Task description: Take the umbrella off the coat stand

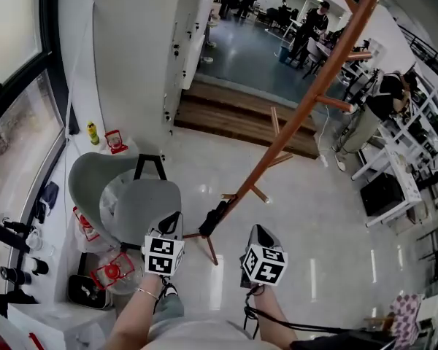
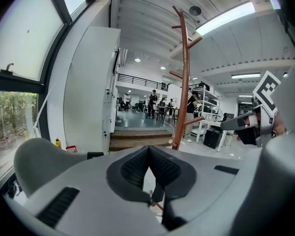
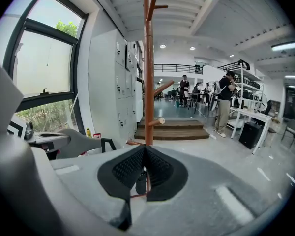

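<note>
Black folded umbrella [image 1: 213, 219] sits low on the reddish-brown wooden coat stand [image 1: 306, 97], against the pole just above its splayed feet. Its long axis runs roughly along the pole. How it is hooked on I cannot tell.

Left of the stand are a tall window, a white cabinet wall and a grey moulded chair [image 1: 117, 188], with small red-and-white things on the floor beside it.

The left gripper [image 1: 174, 219] is on the near side of the stand and to its left. Its jaws are pressed together with nothing between them, and the umbrella shows ahead of it, slightly to its right.

The right gripper [image 1: 259, 232] is on the near side of the stand and to its right. Its jaws also meet at the tips and hold nothing. In the right gripper view the umbrella and pole sit dead centre, so this hand seems the better lined up, though both are about equally near. Either must open before it can grip.

The stand rests on pale glossy floor tiles [image 1: 314, 217]. Beyond it, brown wooden steps [image 1: 233, 119] lead up to an office area with people at desks, and white shelving stands to the stand's right.
</note>
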A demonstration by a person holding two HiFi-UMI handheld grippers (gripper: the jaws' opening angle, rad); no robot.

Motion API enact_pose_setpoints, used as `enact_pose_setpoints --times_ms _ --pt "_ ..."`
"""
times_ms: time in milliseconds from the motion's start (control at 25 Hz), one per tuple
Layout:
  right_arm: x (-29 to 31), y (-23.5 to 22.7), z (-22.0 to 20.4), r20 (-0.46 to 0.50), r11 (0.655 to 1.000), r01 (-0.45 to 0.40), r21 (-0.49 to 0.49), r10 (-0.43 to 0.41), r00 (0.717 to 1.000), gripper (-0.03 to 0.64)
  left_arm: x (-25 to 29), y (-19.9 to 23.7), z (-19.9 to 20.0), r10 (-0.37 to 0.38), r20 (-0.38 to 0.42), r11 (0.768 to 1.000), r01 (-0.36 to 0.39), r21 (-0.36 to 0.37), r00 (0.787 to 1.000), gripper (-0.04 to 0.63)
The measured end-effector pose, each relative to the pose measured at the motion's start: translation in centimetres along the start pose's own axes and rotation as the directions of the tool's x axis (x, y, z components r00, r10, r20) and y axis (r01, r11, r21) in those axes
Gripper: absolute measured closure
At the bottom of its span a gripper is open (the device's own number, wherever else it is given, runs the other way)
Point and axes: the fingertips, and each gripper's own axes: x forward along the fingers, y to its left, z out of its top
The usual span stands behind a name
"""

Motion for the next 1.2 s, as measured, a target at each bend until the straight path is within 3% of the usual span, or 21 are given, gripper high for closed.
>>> enact_pose_setpoints --times_ms 360,720,1200 --pt "4.6 -1.3 -1.2 -0.059 0.999 0.021 0.039 -0.018 0.998 0.612 4.3 0.5 -2.6 -0.013 -0.09 1.0 0.012 -0.012 0.996 0.592" --pt "7.8 -1.6 -1.9 -0.112 0.999 -0.033 0.0 0.033 0.993 0.612 6.7 0.0 -3.5 -0.001 -0.126 1.0 -0.001 -0.015 0.992 0.592" --pt "11.7 -2.9 -7.8 -0.195 0.999 -0.035 -0.002 0.034 0.98 0.612 10.8 -0.6 -10.4 -0.017 -0.206 1.0 0.012 -0.028 0.978 0.592"
